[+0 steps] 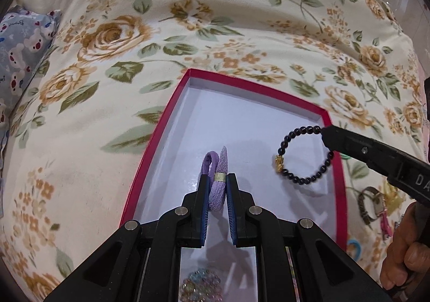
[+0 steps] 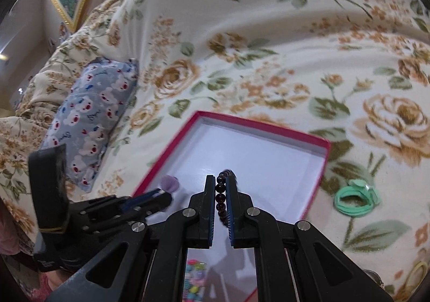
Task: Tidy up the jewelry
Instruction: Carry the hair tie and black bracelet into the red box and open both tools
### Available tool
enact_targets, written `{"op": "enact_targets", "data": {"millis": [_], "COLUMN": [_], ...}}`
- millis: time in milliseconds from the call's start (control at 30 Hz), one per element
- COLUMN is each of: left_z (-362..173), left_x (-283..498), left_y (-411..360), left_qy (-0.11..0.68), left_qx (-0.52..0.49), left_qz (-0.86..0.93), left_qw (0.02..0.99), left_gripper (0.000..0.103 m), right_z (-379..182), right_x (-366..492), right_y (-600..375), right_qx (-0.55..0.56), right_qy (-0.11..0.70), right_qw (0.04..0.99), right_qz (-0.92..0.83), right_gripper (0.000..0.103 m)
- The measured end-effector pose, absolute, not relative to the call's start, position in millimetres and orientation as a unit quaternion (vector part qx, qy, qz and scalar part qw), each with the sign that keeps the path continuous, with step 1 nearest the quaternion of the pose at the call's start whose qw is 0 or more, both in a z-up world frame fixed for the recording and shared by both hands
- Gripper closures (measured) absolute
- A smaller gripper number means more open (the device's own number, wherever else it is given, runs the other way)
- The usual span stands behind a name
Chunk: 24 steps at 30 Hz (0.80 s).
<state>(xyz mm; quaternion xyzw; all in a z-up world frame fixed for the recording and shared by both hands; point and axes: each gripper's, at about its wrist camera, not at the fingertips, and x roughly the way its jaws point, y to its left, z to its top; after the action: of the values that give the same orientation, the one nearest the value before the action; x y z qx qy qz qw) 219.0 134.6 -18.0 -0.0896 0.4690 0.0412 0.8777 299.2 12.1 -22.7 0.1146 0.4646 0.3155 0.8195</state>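
A shallow red box with a white floor (image 1: 158, 130) (image 2: 317, 173) lies on the flowered bedspread. My left gripper (image 1: 217, 177) is shut on a lilac hair tie (image 1: 219, 192) with a gold band, held over the box's near half. My right gripper (image 2: 221, 181) is shut on a dark beaded bracelet (image 2: 221, 189). In the left wrist view that bracelet (image 1: 298, 178) hangs as a ring with a gold charm from the right gripper (image 1: 323, 131), above the box's right side. The left gripper (image 2: 164, 194) and the lilac hair tie (image 2: 170, 184) appear at the lower left of the right wrist view.
A blue bear-print pillow (image 1: 24, 52) (image 2: 91, 119) lies left of the box. A green hair tie (image 2: 354, 200) rests on the bedspread right of it. A wristwatch (image 1: 372, 204) and small colourful pieces (image 1: 353, 247) lie by the box's right rim. A person's hand (image 1: 405, 248) holds the right gripper.
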Motion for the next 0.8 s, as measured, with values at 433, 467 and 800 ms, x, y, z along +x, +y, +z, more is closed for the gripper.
{"op": "enact_targets", "data": {"millis": [433, 467, 800], "left_z": [-42, -42, -41], "left_x": [244, 244, 242], "left_y": [131, 131, 129], "left_qy": [0.490, 0.490, 0.491], "left_qx": [-0.077, -0.076, -0.069], "left_qz": [0.054, 0.055, 0.060], "left_qw": [0.867, 0.867, 0.866], "left_gripper": [0.090, 0.089, 0.064], "right_z": [-53, -54, -64], "right_x": [309, 310, 316], "right_y": [8, 8, 13], "right_qx": [0.083, 0.080, 0.065], "right_qy": [0.493, 0.494, 0.511], "right_qw": [0.817, 0.817, 0.810], "right_qz": [0.287, 0.286, 0.280], "right_gripper": [0.096, 0.096, 0.091]}}
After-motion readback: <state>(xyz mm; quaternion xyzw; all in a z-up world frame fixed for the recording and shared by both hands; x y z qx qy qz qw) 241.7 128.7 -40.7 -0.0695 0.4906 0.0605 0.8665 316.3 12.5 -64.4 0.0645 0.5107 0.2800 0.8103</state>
